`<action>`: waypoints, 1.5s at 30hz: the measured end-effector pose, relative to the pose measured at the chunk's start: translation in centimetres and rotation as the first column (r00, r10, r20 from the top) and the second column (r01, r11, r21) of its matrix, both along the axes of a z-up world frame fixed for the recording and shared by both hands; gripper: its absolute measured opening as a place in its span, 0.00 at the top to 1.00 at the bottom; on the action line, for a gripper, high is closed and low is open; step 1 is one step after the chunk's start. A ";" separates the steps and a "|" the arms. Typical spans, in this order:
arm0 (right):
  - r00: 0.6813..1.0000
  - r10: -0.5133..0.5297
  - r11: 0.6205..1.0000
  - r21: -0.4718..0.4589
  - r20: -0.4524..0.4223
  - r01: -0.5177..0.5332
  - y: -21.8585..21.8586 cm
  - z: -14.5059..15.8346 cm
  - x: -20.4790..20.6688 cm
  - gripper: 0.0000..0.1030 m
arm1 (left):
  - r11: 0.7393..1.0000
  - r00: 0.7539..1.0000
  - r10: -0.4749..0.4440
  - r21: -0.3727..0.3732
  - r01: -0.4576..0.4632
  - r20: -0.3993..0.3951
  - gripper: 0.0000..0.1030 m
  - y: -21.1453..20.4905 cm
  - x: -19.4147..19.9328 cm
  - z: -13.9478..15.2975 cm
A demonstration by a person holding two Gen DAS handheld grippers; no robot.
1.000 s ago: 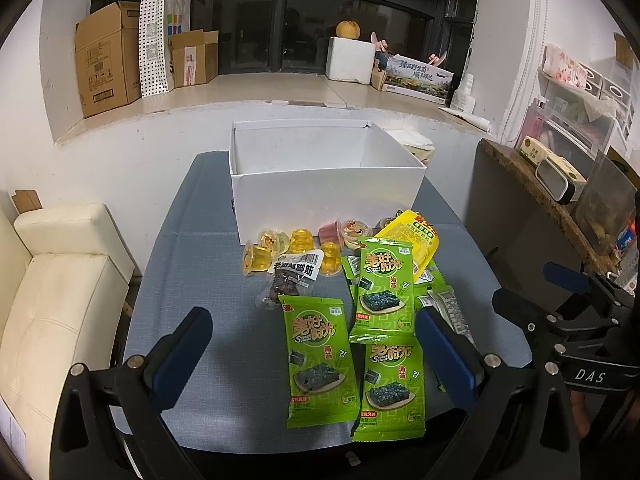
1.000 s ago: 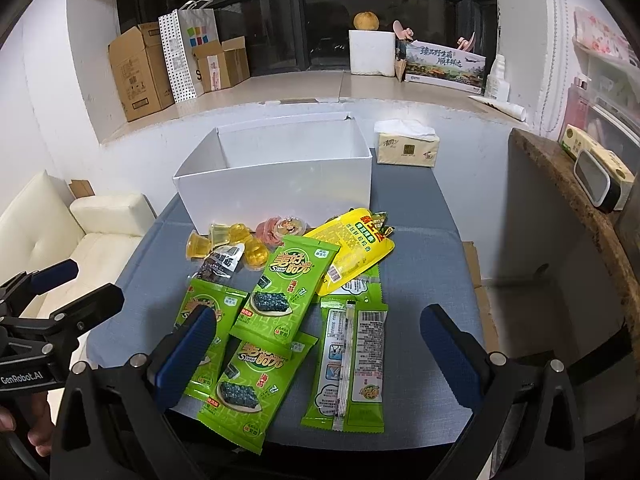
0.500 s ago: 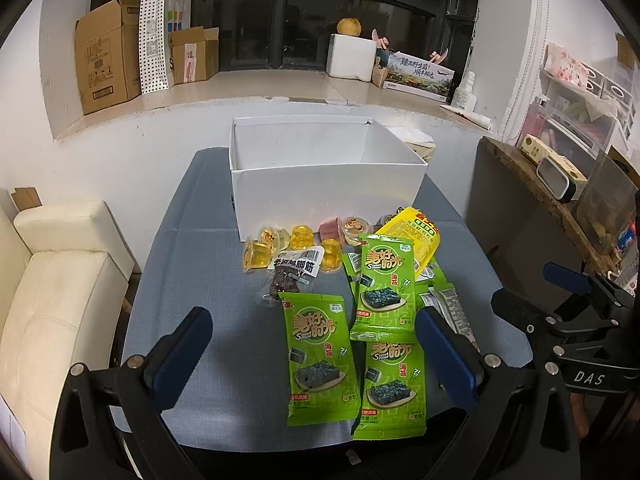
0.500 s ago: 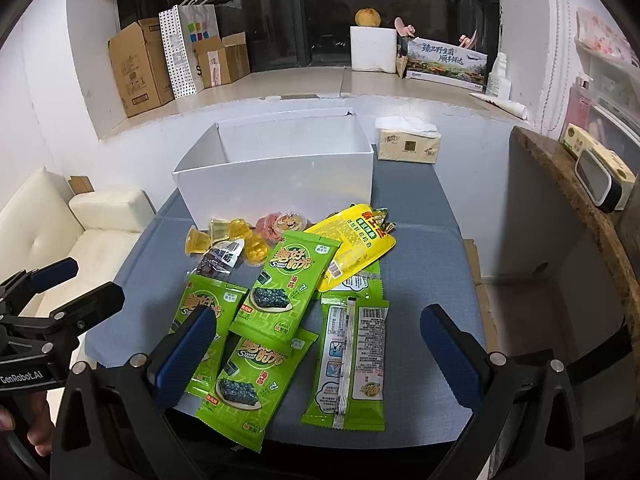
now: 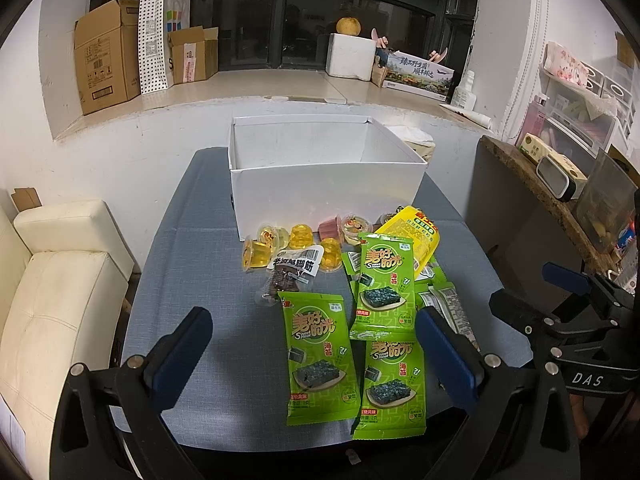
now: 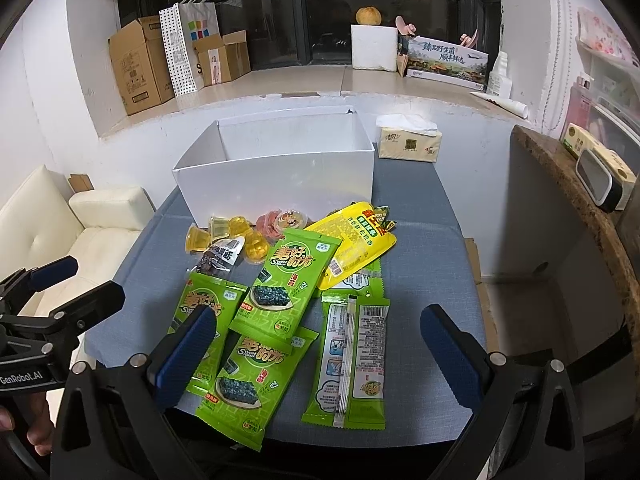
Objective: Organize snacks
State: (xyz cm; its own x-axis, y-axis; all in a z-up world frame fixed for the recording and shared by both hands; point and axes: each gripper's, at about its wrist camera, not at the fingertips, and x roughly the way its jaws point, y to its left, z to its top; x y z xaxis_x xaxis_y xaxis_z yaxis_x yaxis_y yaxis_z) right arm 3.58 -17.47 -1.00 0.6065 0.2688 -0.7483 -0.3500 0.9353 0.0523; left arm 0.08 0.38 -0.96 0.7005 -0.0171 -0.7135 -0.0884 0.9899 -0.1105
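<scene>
Snacks lie on a grey-blue table [image 5: 192, 240] in front of an empty white box [image 5: 324, 196] [image 6: 276, 176]. Three green seaweed packs [image 5: 318, 356] [image 6: 286, 280], a yellow bag [image 5: 412, 240] [image 6: 352, 246], green wafer packs [image 6: 352, 360], several jelly cups [image 5: 300, 238] [image 6: 220, 228] and a dark meat snack [image 5: 288, 276] [image 6: 218, 258] are there. My left gripper [image 5: 312, 356] is open and empty above the near seaweed packs. My right gripper [image 6: 320, 352] is open and empty above the packs at the table's near edge. Each gripper shows in the other's view [image 5: 568, 312] [image 6: 60, 292].
A tissue box [image 6: 408, 142] stands behind the white box on the right. A cream sofa [image 5: 52, 280] is left of the table. A brown counter [image 6: 576, 196] with a small appliance runs along the right. Cardboard boxes [image 5: 106, 54] and a foam box [image 5: 348, 54] sit on the window ledge.
Both grippers have eased slightly forward toward the snacks. Nothing on the table has moved and both jaws stay open.
</scene>
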 end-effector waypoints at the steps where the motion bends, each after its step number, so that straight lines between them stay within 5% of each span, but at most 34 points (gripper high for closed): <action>1: 1.000 0.001 1.000 0.000 0.000 -0.001 0.0 0.0 0.0 0.00 | 1.000 1.000 0.001 0.000 -0.001 0.001 0.00 0.0 0.0 0.0; 25: 0.999 0.008 1.000 -0.011 -0.048 -0.009 0.5 -1.4 0.7 0.00 | 1.000 1.000 0.018 -0.001 -0.018 -0.014 0.00 0.7 0.1 -0.7; 34: 0.982 0.007 0.998 -0.054 -0.187 -0.017 3.6 -6.0 7.9 0.00 | 0.998 0.996 0.068 -0.015 -0.068 -0.055 0.00 2.3 0.5 -2.2; 39: 0.942 -0.039 0.999 -0.013 -0.334 0.037 5.5 -8.3 12.7 0.00 | 0.997 0.993 0.080 -0.017 -0.081 -0.085 0.00 2.8 0.9 -3.3; 45: 0.911 -0.068 0.997 -0.062 -0.406 0.046 8.4 -10.9 14.3 0.04 | 0.997 0.991 0.074 -0.015 -0.076 -0.111 0.00 2.8 1.2 -4.4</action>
